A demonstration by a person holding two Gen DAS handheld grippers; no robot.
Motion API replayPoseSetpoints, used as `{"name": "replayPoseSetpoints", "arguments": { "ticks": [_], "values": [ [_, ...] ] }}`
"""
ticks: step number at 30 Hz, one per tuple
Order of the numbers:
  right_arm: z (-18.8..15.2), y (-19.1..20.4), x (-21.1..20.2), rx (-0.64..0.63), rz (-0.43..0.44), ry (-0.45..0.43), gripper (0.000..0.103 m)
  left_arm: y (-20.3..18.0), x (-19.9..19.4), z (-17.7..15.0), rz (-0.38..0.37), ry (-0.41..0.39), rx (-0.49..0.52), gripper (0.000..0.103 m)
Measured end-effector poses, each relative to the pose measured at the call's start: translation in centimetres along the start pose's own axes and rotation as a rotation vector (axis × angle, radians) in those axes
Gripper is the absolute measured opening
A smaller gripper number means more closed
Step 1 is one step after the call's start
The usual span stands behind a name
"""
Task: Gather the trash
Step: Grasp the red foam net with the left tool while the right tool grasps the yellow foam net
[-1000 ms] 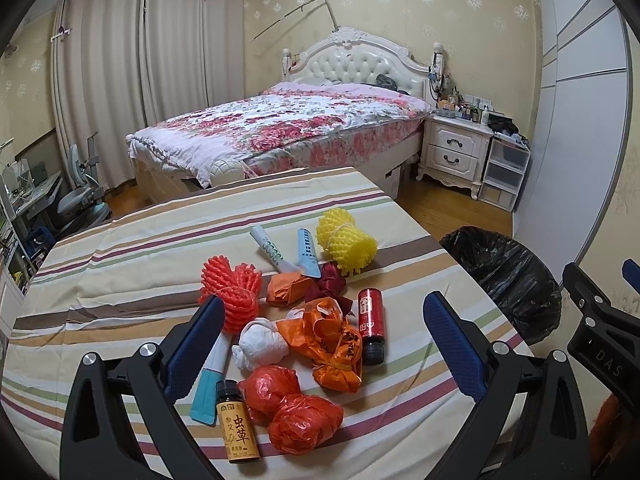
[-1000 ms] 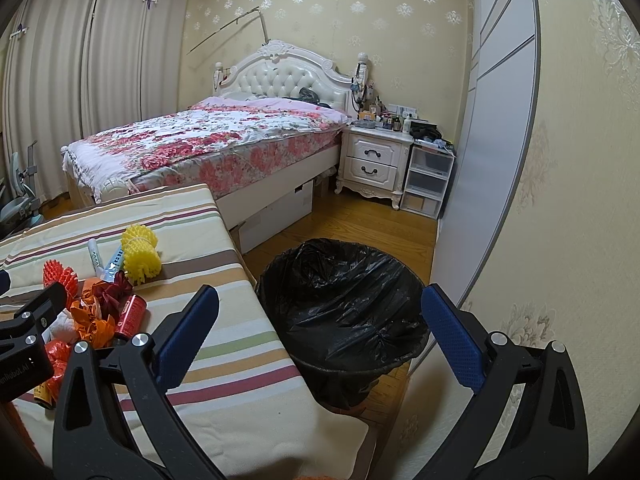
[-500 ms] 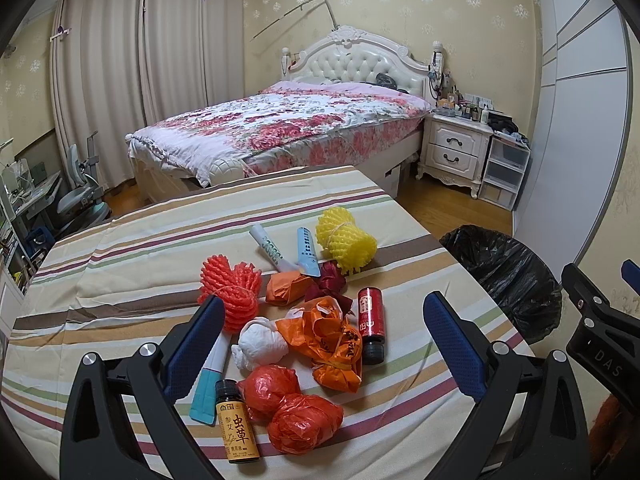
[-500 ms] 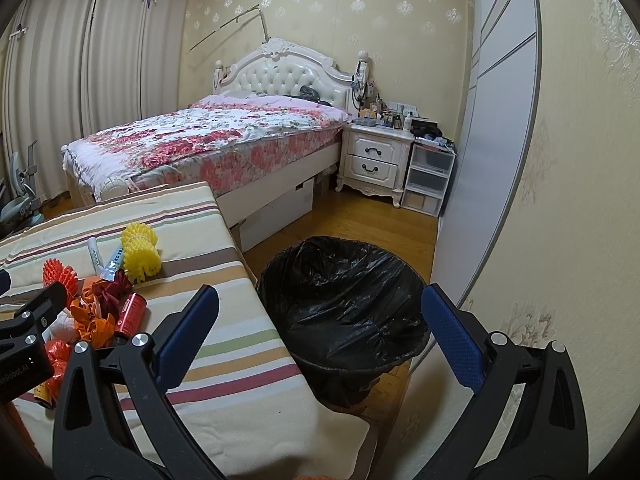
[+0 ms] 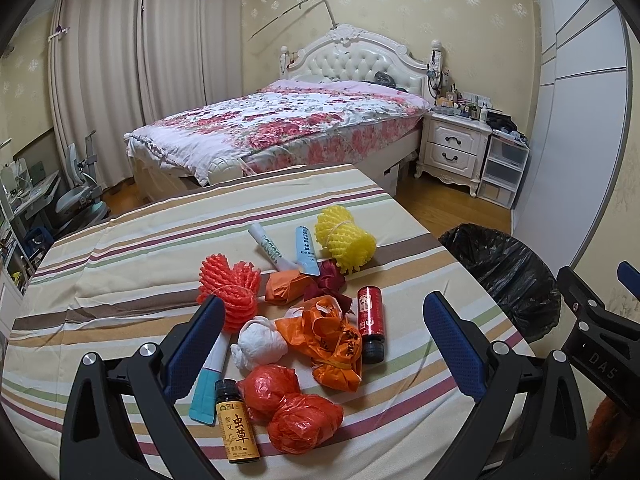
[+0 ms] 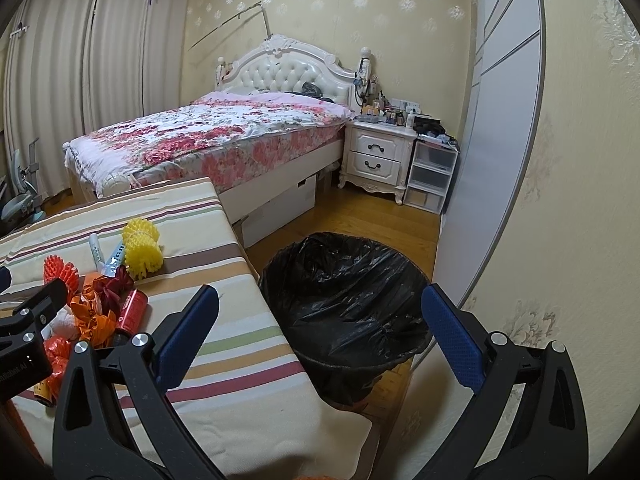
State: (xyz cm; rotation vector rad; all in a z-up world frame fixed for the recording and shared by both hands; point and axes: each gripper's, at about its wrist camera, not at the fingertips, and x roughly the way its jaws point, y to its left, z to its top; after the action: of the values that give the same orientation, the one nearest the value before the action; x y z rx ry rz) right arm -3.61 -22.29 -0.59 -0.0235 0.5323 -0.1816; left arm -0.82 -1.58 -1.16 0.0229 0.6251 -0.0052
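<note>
Now the left gripper point(image 5: 324, 344) is held with jaws wide apart above the near edge of the striped table point(image 5: 120, 264), nothing gripped. Trash is heaped between the blue pads: two red bag bundles point(image 5: 294, 406) at six o'clock, a brown bottle point(image 5: 237, 424) toward seven, an orange bag point(image 5: 328, 340) and white wad point(image 5: 258, 345) at centre, a red bottle point(image 5: 370, 322) at two. A yellow foam net point(image 5: 345, 242) is seen at twelve, a red foam net point(image 5: 230, 290) at ten. The right gripper point(image 6: 320, 340) is held spread apart too, empty, over the black-lined trash bin point(image 6: 344, 300), which stands on the floor just beside the table's three o'clock edge.
</note>
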Motion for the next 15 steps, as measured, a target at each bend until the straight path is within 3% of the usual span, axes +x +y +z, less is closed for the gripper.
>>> {"name": "replayPoseSetpoints", "arguments": {
  "ticks": [8, 15],
  "values": [
    [-0.3, 1.1, 0.5, -0.004, 0.042, 0.027, 0.097, 2.2, 0.3, -0.5, 0.011, 0.006, -0.031, 0.096],
    [0.0, 2.9, 1.5, -0.028, 0.082, 0.068, 0.08, 5.9, 1.2, -1.4, 0.063, 0.039, -0.055, 0.091]
  ]
}}
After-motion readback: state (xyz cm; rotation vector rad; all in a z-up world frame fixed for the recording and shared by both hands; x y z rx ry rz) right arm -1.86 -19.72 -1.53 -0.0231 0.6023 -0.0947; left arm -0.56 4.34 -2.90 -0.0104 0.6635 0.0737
